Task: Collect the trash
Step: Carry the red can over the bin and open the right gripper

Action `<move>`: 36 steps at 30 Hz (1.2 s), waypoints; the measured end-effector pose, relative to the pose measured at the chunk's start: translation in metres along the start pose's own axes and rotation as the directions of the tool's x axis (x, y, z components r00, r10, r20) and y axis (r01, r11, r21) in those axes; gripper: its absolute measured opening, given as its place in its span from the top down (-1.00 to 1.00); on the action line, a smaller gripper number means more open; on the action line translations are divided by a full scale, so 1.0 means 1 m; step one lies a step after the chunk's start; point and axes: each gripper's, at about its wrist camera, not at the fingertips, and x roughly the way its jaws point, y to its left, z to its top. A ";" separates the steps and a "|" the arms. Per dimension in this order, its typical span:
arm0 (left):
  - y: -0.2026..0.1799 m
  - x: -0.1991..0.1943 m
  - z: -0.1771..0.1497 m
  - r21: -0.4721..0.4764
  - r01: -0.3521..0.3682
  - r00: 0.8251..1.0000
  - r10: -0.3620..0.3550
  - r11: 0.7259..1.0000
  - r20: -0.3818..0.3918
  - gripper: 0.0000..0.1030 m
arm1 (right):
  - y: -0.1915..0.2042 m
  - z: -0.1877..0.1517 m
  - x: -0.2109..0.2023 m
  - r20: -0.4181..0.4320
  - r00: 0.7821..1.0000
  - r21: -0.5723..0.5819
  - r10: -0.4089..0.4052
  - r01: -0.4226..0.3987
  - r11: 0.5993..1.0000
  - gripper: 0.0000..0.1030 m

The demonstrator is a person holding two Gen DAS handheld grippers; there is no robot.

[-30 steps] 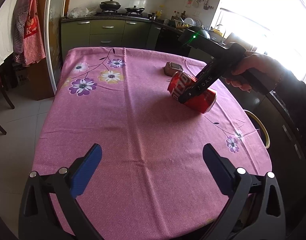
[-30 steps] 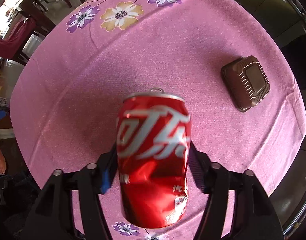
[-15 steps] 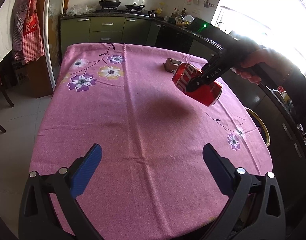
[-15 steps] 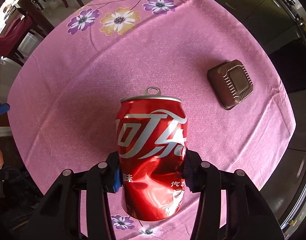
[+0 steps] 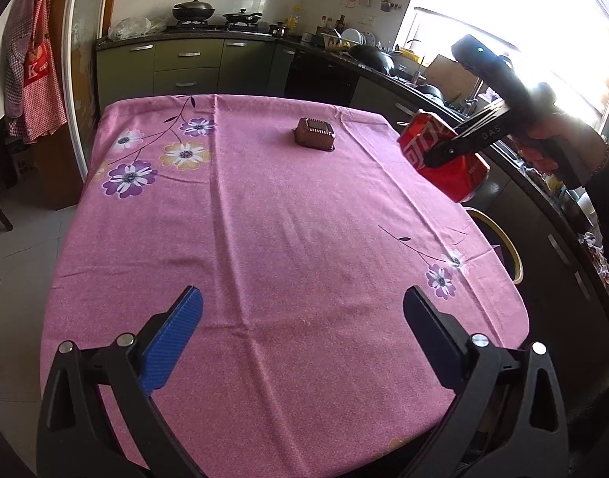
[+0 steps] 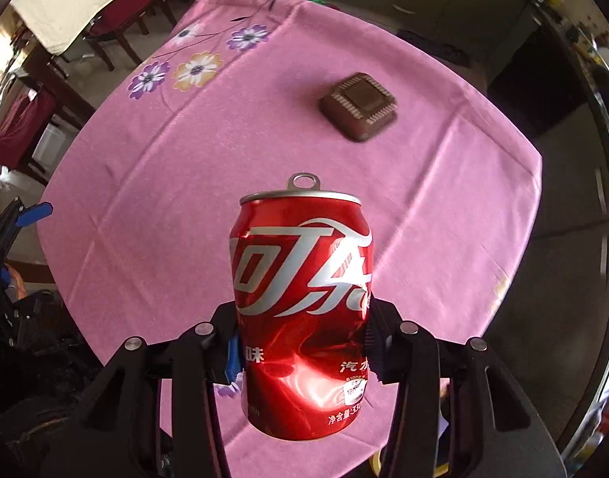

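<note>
- A second earlier the red can [image 6: 302, 306] lay on the pink tablecloth [image 5: 264, 219] with the right gripper [image 6: 304, 342] coming round it; now it was clear of the cloth, carried out past the table's right edge in the left wrist view.
- The right gripper's jaws had just been closing, and here they were clenched on the can's lower body, one pad on each side, with the can standing up between them (pull tab uppermost in that gripper's own view).
- By my reading the pick was done and the carry was under way; a round yellow rim [image 5: 503, 239] beside the table may be the bin, though its inside could not be seen.
- The left gripper [image 5: 302, 318] hung low over the near end of the table, jaws spread wide with nothing between them.
- A brown tray [image 5: 315, 134] was left on the far part of the cloth, well apart from both grippers, and looked like the next piece to collect.
- The can was thin glossy metal, its lower half dented and creased, so it probably yields under the pads and could slip if squeezed unevenly.
- The tray was squat and square with ribbed walls and rounded corners, thin moulded plastic by the look of it.
- The cloth was soft printed fabric with flowers and shallow fold lines.
</note>
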 end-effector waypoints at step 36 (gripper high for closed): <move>-0.048 0.037 0.020 0.122 0.039 0.997 -0.030 0.992 -0.075 -0.86 | -0.129 -0.212 -0.023 0.137 0.984 0.516 -0.115 0.028 0.856 -0.30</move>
